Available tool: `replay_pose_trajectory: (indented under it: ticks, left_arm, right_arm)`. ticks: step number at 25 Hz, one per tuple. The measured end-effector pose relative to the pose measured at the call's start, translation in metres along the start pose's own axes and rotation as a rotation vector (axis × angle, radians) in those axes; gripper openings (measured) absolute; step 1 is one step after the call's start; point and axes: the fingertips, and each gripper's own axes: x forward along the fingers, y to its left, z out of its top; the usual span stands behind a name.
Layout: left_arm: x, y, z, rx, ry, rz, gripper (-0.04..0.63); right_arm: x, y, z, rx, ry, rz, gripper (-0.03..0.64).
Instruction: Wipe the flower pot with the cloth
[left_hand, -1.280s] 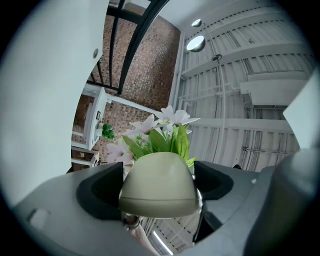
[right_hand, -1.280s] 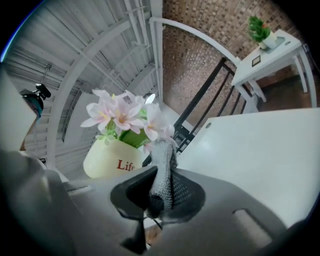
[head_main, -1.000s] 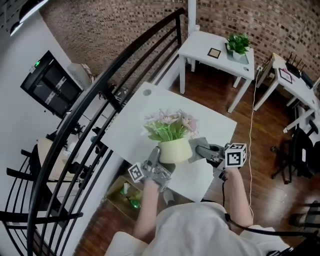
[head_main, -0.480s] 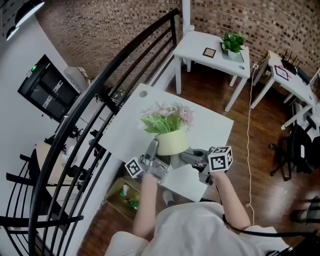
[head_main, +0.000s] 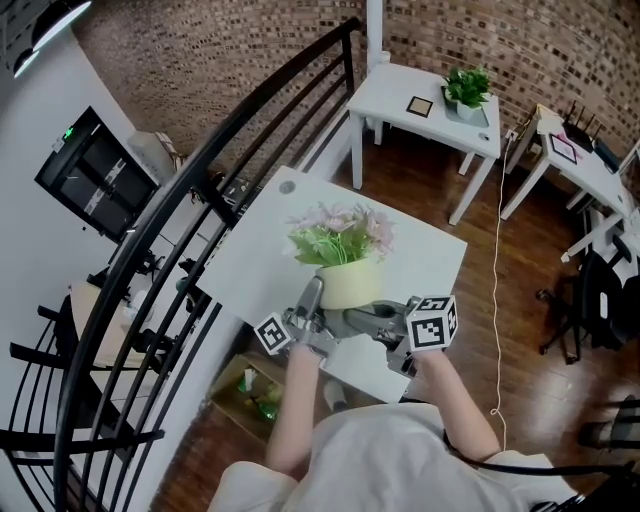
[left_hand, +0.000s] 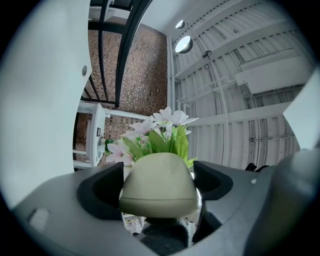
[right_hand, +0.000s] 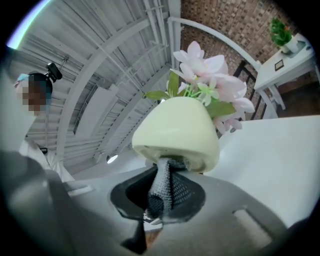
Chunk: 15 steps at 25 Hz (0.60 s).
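**Pot held up, cloth at its base**

The flower pot (head_main: 350, 283) is pale yellow-green with pink flowers (head_main: 340, 236). It does not seem to stand on the white table (head_main: 285, 225). It is held above the near part of it and tilted, so both gripper views show its underside.

The left gripper (head_main: 309, 308) comes from the pot's 7 o'clock in the head view. Its jaws stand about half apart and are clamped on the two sides of the pot. In its own view the pot fills the gap from one dark pad to the other.

The right gripper (head_main: 364, 321) reaches in from about 5 o'clock. Its jaws are closed on a grey mesh cloth (right_hand: 167, 189), and the free end of the cloth touches the edge of the pot's base.

Further out, a black railing (head_main: 230, 135) runs past at 10 o'clock. A second white table (head_main: 400, 100) with a small green plant (head_main: 468, 85) stands at 1 o'clock, in front of a brick wall (head_main: 200, 50).

The step in hand appears to be the wiping itself, now at the bottom of the pot. The next move probably calls for dragging the cloth across the base and up the wall. The left hand should turn the pot to offer a new face, and both grips must stay firm because the pot hangs tilted.
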Motion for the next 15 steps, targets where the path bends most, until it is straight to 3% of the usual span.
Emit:
replay_pose_trajectory:
  ticks: [15]
  left_arm:
    - [-0.017, 0.028, 0.018, -0.03, -0.032, 0.077, 0.459]
  right_arm:
    - [-0.019, 0.037, 0.032, -0.023, -0.068, 0.067, 0.009]
